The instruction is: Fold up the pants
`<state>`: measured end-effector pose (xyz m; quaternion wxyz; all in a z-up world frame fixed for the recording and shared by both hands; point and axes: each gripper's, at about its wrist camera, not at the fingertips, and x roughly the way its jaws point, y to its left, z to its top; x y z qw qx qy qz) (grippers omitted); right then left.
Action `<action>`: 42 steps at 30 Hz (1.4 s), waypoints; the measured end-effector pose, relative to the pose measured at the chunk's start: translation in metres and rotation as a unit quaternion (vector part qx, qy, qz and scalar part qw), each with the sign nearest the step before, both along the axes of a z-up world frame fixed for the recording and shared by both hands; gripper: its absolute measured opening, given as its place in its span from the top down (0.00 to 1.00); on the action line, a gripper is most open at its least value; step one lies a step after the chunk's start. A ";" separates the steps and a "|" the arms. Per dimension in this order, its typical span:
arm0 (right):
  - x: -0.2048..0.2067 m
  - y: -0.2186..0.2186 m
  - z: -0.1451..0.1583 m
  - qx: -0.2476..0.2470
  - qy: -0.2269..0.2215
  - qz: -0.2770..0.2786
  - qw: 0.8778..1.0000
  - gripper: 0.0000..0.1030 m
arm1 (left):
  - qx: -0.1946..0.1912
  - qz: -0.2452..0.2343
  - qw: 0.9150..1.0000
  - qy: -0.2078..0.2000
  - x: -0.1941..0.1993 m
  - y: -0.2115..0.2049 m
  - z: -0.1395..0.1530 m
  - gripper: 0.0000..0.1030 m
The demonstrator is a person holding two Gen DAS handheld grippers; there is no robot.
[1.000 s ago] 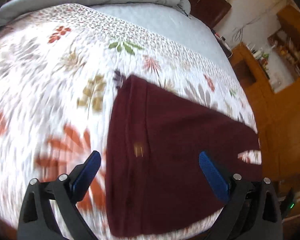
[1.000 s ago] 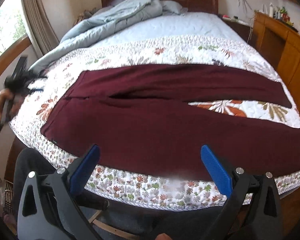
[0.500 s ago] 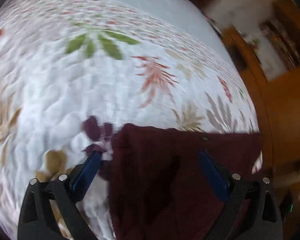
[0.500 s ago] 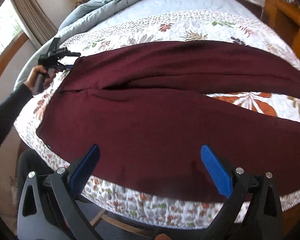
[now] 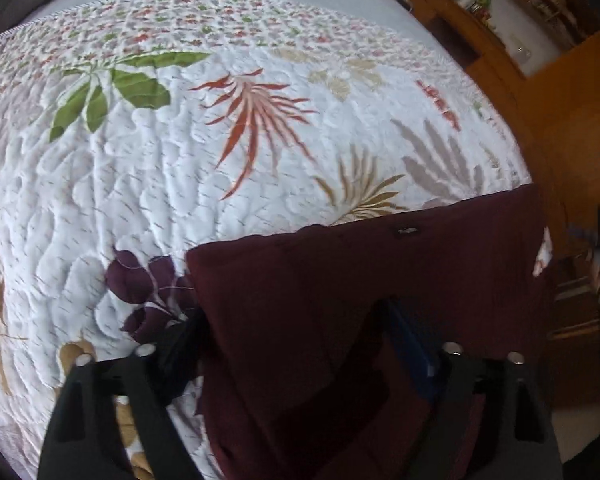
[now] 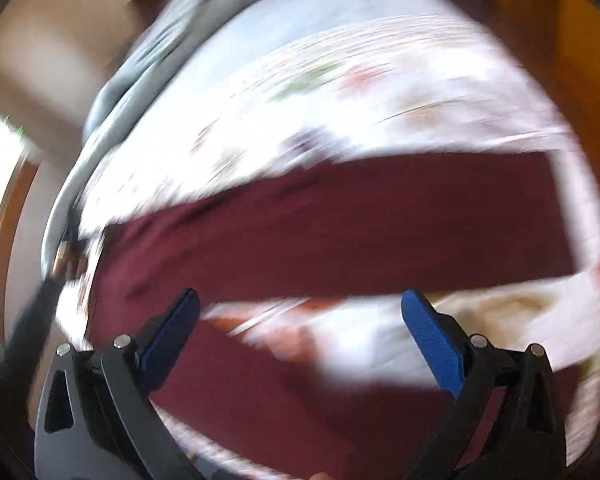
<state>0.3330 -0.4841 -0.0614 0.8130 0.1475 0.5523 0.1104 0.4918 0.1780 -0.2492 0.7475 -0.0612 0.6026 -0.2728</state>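
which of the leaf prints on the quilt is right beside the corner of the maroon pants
The dark purple leaf print, touching the pants corner's left edge; the green, rust and tan prints lie farther up the quilt.

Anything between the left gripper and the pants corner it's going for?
Nothing visible. The left gripper already straddles the corner of the maroon pants, jaws just closing; only the floral quilt lies beneath.

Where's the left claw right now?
Left wrist view: the left claw straddles the top corner of the maroon pants on the floral quilt, beside the purple leaf print. Its jaws have just been closing with the fabric between them.
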 end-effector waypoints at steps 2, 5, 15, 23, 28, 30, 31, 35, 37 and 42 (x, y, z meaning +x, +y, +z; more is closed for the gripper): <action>0.030 -0.072 0.000 -0.003 0.005 -0.053 0.999 0.03 | -0.002 0.006 1.000 0.005 0.002 0.001 0.000 0.21; 0.060 -0.138 -0.021 -0.006 0.028 -0.102 0.994 0.03 | 0.000 0.016 1.000 0.009 0.004 0.001 -0.001 0.18; 0.107 -0.178 -0.096 -0.006 0.082 -0.051 0.995 0.02 | 0.005 0.056 0.998 0.006 0.011 -0.009 -0.006 0.14; 0.114 -0.172 -0.098 0.023 0.075 -0.002 0.997 0.36 | 0.060 0.082 0.995 -0.006 0.011 -0.017 0.002 0.57; 0.110 -0.165 -0.088 0.025 0.074 0.007 0.997 0.77 | 0.047 0.106 0.993 -0.018 0.003 -0.014 0.018 0.80; 0.105 -0.164 -0.079 0.026 0.062 0.001 0.998 0.78 | 0.035 0.118 0.992 -0.037 -0.004 -0.010 0.031 0.83; 0.101 -0.165 -0.071 0.024 0.053 -0.003 0.998 0.78 | 0.032 0.122 0.991 -0.045 -0.007 -0.009 0.037 0.83; 0.083 -0.172 -0.037 0.017 0.022 -0.020 0.999 0.78 | 0.004 0.144 0.986 -0.084 -0.027 -0.002 0.070 0.84; 0.070 -0.170 -0.021 0.011 0.008 -0.020 1.000 0.79 | -0.009 0.147 0.984 -0.101 -0.041 -0.001 0.088 0.84; 0.032 -0.174 0.013 -0.005 -0.026 -0.033 0.999 0.79 | -0.034 0.142 0.979 -0.144 -0.083 -0.005 0.138 0.84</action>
